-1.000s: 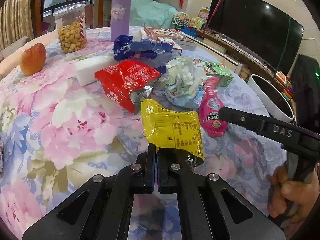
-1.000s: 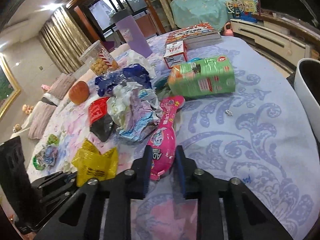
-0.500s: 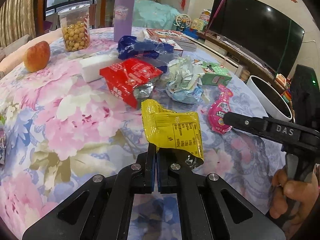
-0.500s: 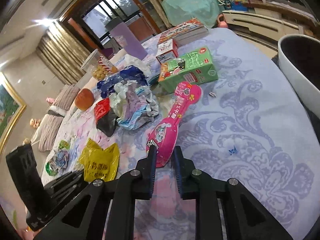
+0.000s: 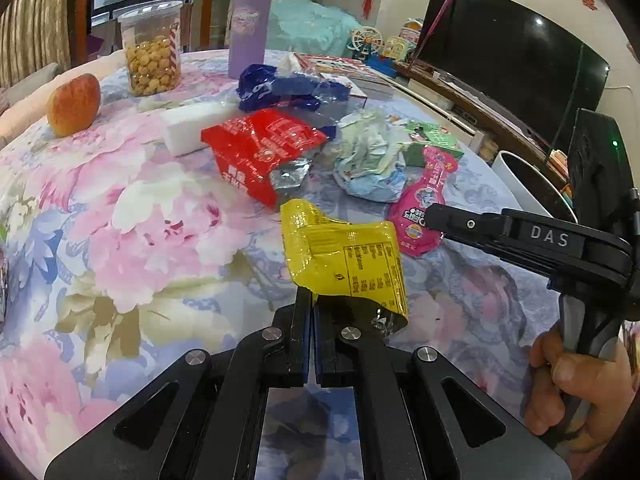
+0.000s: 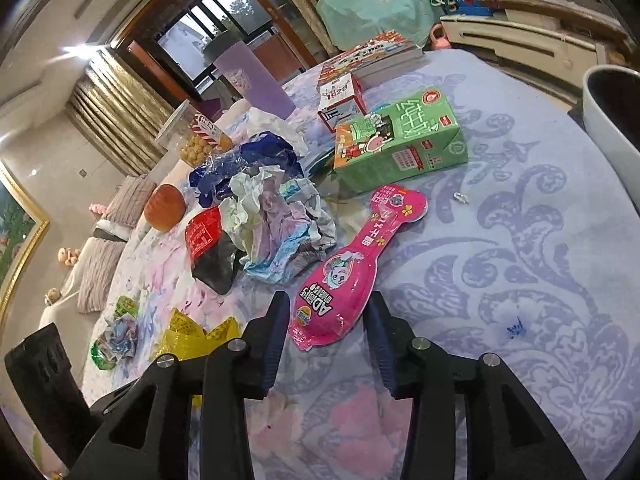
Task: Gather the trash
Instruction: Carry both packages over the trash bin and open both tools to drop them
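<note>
The left gripper (image 5: 312, 300) has its fingers pressed together on the lower edge of a yellow wrapper (image 5: 342, 254), which stands up crumpled above the flowered tablecloth (image 5: 120, 216). The right gripper (image 6: 326, 316) has its fingers apart; they have just been opening, and the wide end of a pink package (image 6: 344, 280) lies on the cloth between them. The pads do not press on it. In the left view, the same pink package (image 5: 424, 204) lies partly behind the right gripper's arm (image 5: 520, 236), and a hand (image 5: 576, 376) grips the handle.

Beyond the pink package, a crumpled ball of paper (image 6: 276, 224) lies just beside it, and a green carton (image 6: 400, 144) lies behind. A red bag (image 5: 260, 152) and a blue wrapper (image 5: 280, 88) are further back in the pile. An apple (image 5: 74, 104), a jar of snacks (image 5: 152, 60) and a purple bottle (image 5: 250, 20) stand at the far side of the table. A white bin (image 6: 612, 120) is at the right edge, probably beside the table, but its base is hidden.
</note>
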